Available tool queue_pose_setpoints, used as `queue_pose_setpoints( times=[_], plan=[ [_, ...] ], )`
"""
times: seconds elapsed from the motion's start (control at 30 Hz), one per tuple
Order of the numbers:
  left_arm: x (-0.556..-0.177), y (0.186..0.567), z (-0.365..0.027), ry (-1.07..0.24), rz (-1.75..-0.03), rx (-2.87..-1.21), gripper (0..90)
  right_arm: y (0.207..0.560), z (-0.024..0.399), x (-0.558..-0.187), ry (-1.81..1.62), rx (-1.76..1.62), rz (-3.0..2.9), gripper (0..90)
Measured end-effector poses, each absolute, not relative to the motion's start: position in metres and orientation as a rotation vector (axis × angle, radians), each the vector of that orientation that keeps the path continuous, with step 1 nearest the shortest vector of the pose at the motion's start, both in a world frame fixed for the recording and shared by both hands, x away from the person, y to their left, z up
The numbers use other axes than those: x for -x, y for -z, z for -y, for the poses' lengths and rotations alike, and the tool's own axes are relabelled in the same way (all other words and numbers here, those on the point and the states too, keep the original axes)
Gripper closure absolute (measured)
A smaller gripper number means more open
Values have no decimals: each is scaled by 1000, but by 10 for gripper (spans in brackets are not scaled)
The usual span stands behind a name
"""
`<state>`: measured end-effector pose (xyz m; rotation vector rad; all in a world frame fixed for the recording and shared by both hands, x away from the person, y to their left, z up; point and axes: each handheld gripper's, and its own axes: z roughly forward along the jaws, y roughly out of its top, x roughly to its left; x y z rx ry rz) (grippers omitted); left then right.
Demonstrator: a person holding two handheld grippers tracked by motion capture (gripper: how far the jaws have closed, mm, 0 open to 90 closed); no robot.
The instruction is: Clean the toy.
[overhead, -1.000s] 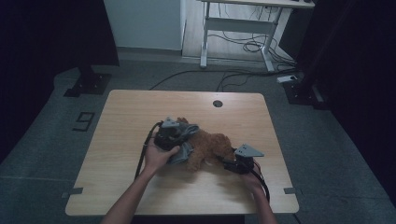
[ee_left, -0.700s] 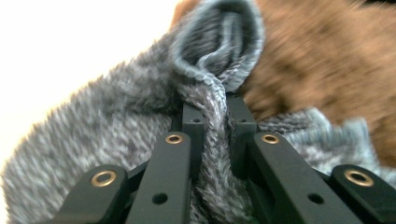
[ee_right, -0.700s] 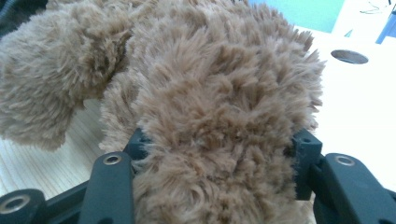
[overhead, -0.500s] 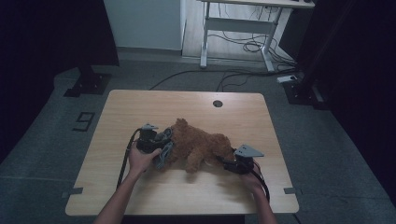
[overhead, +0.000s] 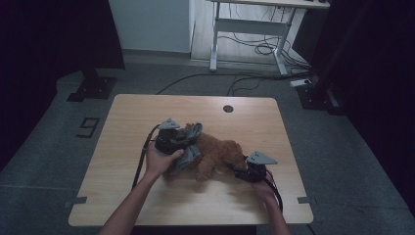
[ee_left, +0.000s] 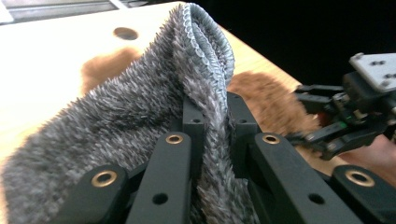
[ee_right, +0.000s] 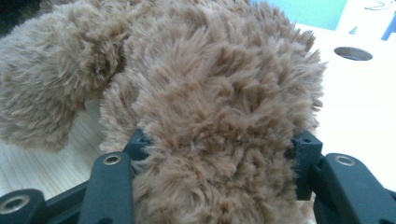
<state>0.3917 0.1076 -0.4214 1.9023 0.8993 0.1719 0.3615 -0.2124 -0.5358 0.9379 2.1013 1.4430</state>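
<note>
Grey fuzzy cloth (ee_left: 140, 107) is being clamped by the left hand-held gripper (ee_left: 212, 116). Brown plush toy (ee_right: 210, 93) is being gripped by the right hand-held gripper (ee_right: 219, 158) on the surface (overhead: 147, 112).

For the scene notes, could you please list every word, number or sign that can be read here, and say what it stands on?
"9": a dark, squared mark on the grey floor left of the table; it reads like that digit, though it may only be tape.
No readable text on the brown plush toy, the grey fuzzy cloth, the left gripper or the right gripper.
</note>
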Motion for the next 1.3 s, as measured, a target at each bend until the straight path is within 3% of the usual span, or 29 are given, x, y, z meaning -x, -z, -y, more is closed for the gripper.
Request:
queue_pose_setpoints(
  times=[0.17,0.33,0.57,0.77,0.87,1.0,1.1,1.3],
  plan=[
    [-397,425,-51,-165,-851,-1982,808,536,213,-362,-1447,-937,-2103,434],
    [-407,448,-30,-225,-894,-2071,807,536,213,-362,-1448,-939,-2101,433],
    [-402,445,-67,-228,-932,-2015,808,536,212,-362,-1445,-934,-2101,431],
    [-400,440,-108,-312,-1027,-1989,807,536,212,-362,-1457,-948,-2098,430],
    [-402,456,-127,-390,-1110,-2047,806,537,212,-362,-1467,-957,-2095,428],
    [-407,482,-144,-316,-1203,-2069,807,537,213,-362,-1474,-962,-2096,428],
    [-406,495,-163,-221,-1236,-1986,808,537,213,-363,-1477,-954,-2100,428],
    [-404,476,-150,-276,-1135,-2023,807,538,204,-369,-1487,-958,-2086,433]
  ],
)
